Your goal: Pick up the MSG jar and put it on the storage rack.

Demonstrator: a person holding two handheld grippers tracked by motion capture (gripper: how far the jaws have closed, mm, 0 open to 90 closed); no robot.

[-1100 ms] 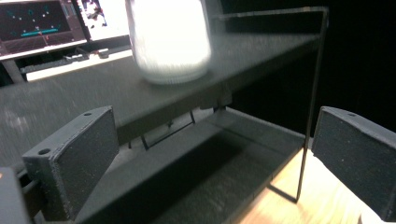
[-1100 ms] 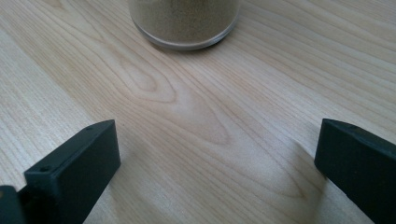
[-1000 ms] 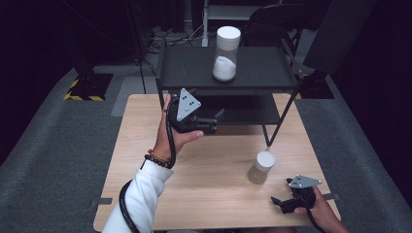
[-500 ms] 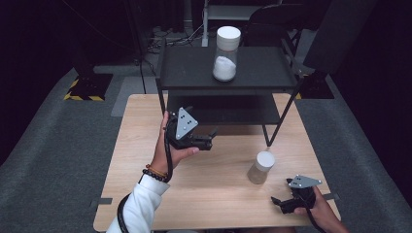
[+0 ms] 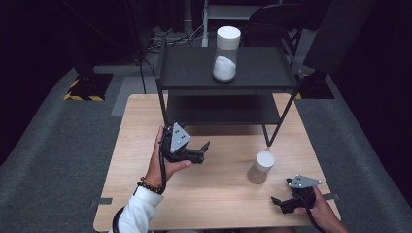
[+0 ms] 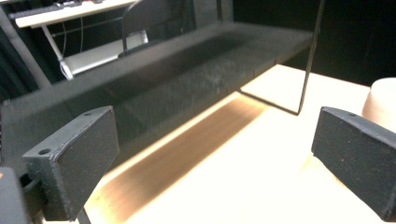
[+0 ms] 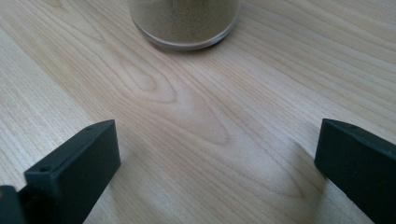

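My left gripper (image 5: pixel 202 151) hovers open over the middle of the wooden table (image 5: pixel 218 199), just in front of the black two-level shelf (image 5: pixel 194 68). In the left gripper view its jaws (image 6: pixel 215 158) stand wide apart with nothing between them, facing the shelf's lower level (image 6: pixel 177 79). A small white-lidded jar of tan powder (image 5: pixel 261 167) stands on the table at the right; its edge (image 6: pixel 380 98) shows beyond the right jaw. My right gripper (image 5: pixel 278 205) rests low near the front right corner, open and empty (image 7: pixel 217 163), pointing at the jar's base (image 7: pixel 184 21).
A tall jar with a white lid and white powder (image 5: pixel 226 53) stands on the shelf's top level. The shelf's thin black leg (image 5: pixel 277 124) comes down near the small jar. Grey carpet surrounds the table, with a dark chair (image 5: pixel 272 19) behind.
My left gripper has drawn back from the shelf toward the near side of the table. The right gripper and both jars have stayed put.
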